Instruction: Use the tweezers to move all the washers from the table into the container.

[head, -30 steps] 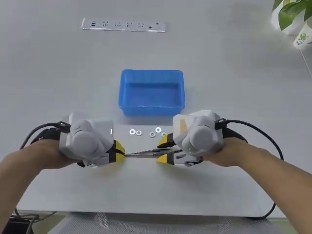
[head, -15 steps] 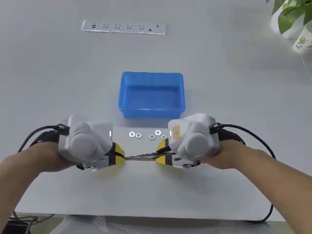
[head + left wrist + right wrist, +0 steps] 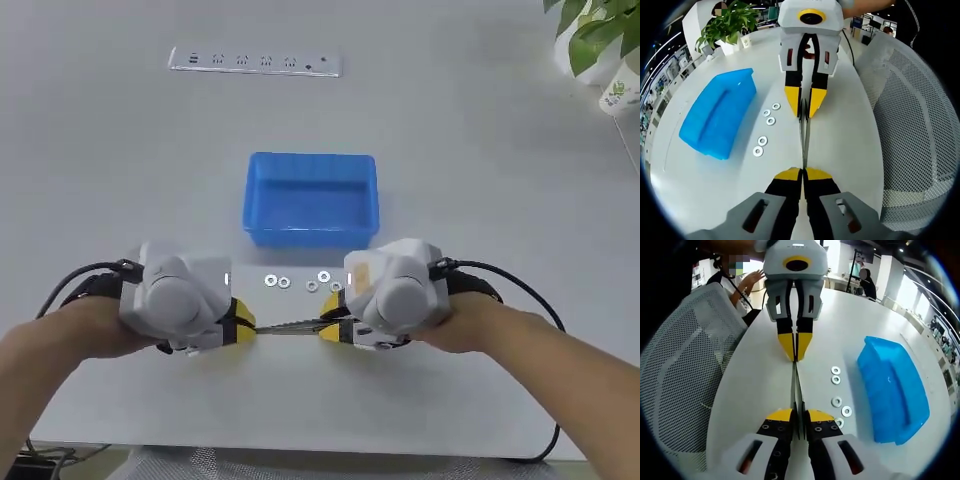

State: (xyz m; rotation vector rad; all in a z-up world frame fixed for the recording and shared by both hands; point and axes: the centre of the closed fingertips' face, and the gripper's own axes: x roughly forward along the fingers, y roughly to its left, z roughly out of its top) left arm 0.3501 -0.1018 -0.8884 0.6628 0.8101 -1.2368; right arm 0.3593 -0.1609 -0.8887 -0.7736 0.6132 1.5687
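The right gripper (image 3: 333, 325) has just pressed its jaws onto the tweezers (image 3: 290, 324), whose other end the left gripper (image 3: 243, 322) also clamps, likely a handover, while the washers (image 3: 300, 281) lie on the counter (image 3: 450, 150) just before the empty container (image 3: 311, 158).

The white table (image 3: 480, 150) carried a blue container (image 3: 311, 197) near its centre, open side up. Five washers (image 3: 284, 283) lay loose in a rough row just in front of it, clear of its wall. A white power strip (image 3: 254, 62) lay along the far side. A potted plant (image 3: 595, 40) stood at the far right corner.
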